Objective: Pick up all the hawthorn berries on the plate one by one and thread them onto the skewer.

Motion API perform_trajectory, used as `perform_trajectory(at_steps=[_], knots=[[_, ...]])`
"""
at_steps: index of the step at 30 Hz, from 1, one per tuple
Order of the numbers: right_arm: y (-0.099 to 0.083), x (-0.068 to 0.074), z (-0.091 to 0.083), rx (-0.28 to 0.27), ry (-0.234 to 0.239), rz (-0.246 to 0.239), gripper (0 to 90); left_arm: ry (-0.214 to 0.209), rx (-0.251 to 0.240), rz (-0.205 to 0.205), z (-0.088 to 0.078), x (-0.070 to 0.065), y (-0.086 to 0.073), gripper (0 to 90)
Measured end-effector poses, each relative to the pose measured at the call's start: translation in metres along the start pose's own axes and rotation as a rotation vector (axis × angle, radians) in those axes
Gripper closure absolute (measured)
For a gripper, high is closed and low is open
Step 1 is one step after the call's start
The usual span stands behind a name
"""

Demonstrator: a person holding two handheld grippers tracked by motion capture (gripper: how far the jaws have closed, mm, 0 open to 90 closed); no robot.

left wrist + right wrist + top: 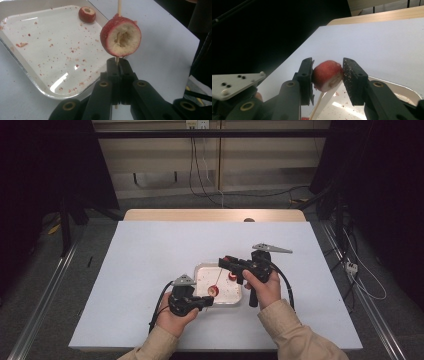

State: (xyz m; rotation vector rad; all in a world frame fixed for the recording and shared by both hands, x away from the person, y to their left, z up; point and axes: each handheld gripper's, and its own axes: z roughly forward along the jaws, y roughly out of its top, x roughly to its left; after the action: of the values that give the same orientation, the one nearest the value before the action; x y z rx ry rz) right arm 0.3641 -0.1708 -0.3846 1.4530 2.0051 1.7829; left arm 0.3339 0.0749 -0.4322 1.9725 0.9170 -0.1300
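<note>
Pressed together, the two black jaws of the left gripper [117,65] pinch the lower end of a thin wooden skewer [119,7], which rises straight up out of them. A cored red fruit piece [121,36] is threaded on that skewer just above the jaws, its pale, hollowed cut face turned toward the left gripper view's camera. In the high view this gripper [207,301] sits at the near left corner of the shallow white tray [202,270], with the skewered piece [213,291] over the tray's near edge.

Left of the skewer in the left gripper view lies the tray [30,77], its floor speckled with red crumbs. A second cored fruit piece [87,14] rests on the tray's far side, well apart from the skewer; the high view shows it [232,276] near the tray's right rim.

Over the tray's far right corner in the high view, the right gripper [226,262] points toward the left, held in a hand [263,287] just right of the tray. Its jaws stand partly apart with a third red fruit piece [327,75] between them. The left pad touches the fruit's skin, and the right pad, flecked with crumbs, lies against its other side. The skewer's upper end [320,101] comes up from below, over the tray [404,93], and meets the underside of this fruit.
</note>
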Motion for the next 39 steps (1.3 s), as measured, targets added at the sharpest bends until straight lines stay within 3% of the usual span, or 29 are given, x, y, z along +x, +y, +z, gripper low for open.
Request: perform_trajectory(at_steps=[4, 12, 16, 19, 22, 39], knots=[[-0.004, 0.001, -0.001, -0.006, -0.017, -0.013, 61.6, 0.005, 0.008, -0.004, 0.000, 0.001, 0.000, 89.5], [-0.007, 0.003, 0.003, 0.019, 0.007, -0.008, 61.8, 0.013, 0.023, 0.086, 0.001, -0.010, 0.003, 89.5], [-0.006, 0.005, 0.004, 0.029, 0.011, -0.021, 61.9, 0.003, 0.012, 0.069, 0.001, -0.006, 0.002, 89.6], [-0.009, 0.009, 0.008, 0.080, 0.045, -0.027, 62.0, 0.006, -0.021, 0.062, -0.004, -0.005, 0.005, 89.5], [-0.013, 0.013, 0.011, 0.070, 0.044, -0.035, 61.9, -0.008, -0.027, 0.028, -0.004, 0.000, 0.003, 89.6], [-0.014, 0.011, 0.011, 0.063, 0.033, -0.036, 62.0, 0.011, -0.043, 0.014, -0.005, 0.002, 0.004, 89.6]])
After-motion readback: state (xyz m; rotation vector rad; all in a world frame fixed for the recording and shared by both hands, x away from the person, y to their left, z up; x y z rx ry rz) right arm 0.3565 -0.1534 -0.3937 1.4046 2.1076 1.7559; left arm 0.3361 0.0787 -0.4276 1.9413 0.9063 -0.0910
